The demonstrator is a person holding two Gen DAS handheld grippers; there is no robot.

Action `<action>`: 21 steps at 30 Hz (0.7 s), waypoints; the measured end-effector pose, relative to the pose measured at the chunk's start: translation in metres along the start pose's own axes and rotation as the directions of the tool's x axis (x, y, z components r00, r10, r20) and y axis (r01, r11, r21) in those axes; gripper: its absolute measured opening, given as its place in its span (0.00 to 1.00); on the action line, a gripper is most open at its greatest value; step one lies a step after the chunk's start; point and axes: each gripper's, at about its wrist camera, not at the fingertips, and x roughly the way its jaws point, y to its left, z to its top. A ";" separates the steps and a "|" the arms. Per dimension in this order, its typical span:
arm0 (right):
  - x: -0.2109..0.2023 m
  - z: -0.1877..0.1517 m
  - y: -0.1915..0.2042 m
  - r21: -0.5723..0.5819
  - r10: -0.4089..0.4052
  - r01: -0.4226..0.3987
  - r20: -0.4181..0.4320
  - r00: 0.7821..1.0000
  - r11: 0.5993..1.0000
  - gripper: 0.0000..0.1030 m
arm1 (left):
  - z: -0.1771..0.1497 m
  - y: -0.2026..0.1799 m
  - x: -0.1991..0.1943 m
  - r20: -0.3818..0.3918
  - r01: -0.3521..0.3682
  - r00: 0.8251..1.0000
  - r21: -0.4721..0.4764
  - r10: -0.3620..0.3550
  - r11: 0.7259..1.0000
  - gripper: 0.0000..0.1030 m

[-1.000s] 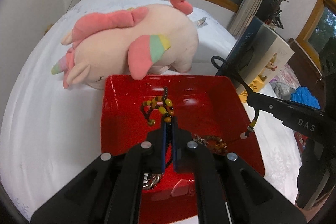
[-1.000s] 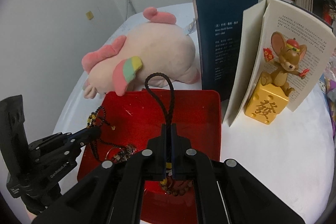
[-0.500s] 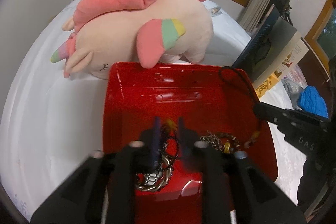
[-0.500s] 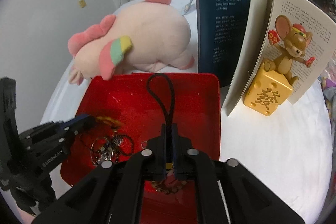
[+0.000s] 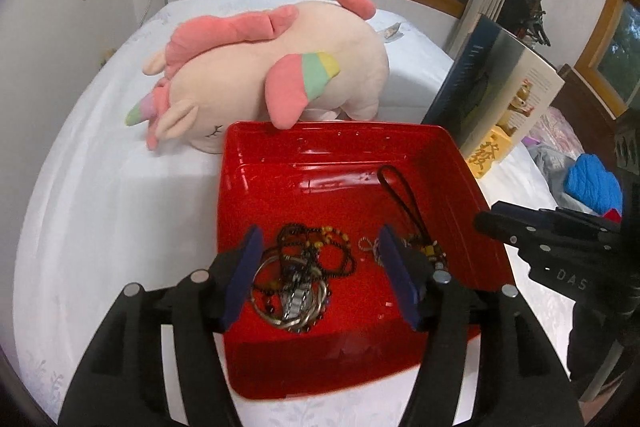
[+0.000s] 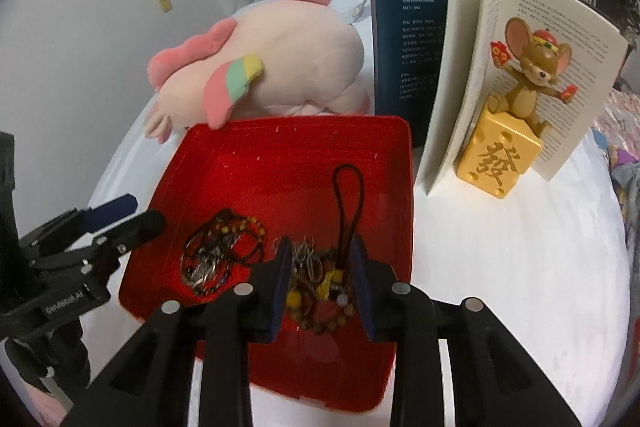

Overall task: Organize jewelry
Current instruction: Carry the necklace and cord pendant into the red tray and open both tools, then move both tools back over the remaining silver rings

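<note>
A red tray (image 5: 224,227) lies on the white bed. In it are a black and yellow bead necklace tangled with silver rings (image 5: 298,275) and a black-corded bead charm (image 5: 404,203). My left gripper (image 5: 320,239) hangs over the necklace pile with its jaws opening; its pads touch nothing. My right gripper (image 6: 321,243) is low over the tray (image 6: 280,147), jaws opening, with the corded charm (image 6: 348,187) and its beads lying loose between the fingers. Each gripper shows in the other's view, the right gripper (image 5: 492,221) and the left gripper (image 6: 132,215).
A pink plush unicorn (image 5: 280,75) lies against the tray's far rim. An open book (image 6: 440,59) stands right of the tray, with a mouse figurine on a gold block (image 6: 504,147) in front of it. A blue cloth (image 5: 592,183) lies far right.
Both grippers have gone from shut to open. The left one let the bead necklace drop into the tray, and the right one released the corded charm, which now lies flat.
</note>
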 end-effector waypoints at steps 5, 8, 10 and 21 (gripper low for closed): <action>-0.026 -0.031 0.002 -0.024 0.006 -0.006 0.017 1.000 1.000 0.30 | -0.023 -0.001 -0.024 0.013 -0.007 1.000 0.009 0.007 1.000 0.63; -0.038 -0.052 0.003 -0.039 0.013 -0.012 0.019 1.000 0.999 0.30 | -0.041 -0.004 -0.041 0.027 -0.010 1.000 0.018 0.010 1.000 0.66; -0.045 -0.068 0.004 -0.037 0.025 -0.025 0.013 1.000 0.999 0.30 | -0.056 -0.005 -0.054 0.031 -0.013 0.999 0.016 0.013 1.000 0.69; -0.074 -0.183 0.024 -0.129 0.036 -0.044 -0.068 0.997 0.991 0.30 | -0.177 -0.033 -0.100 -0.037 0.004 0.999 0.150 0.001 0.989 0.74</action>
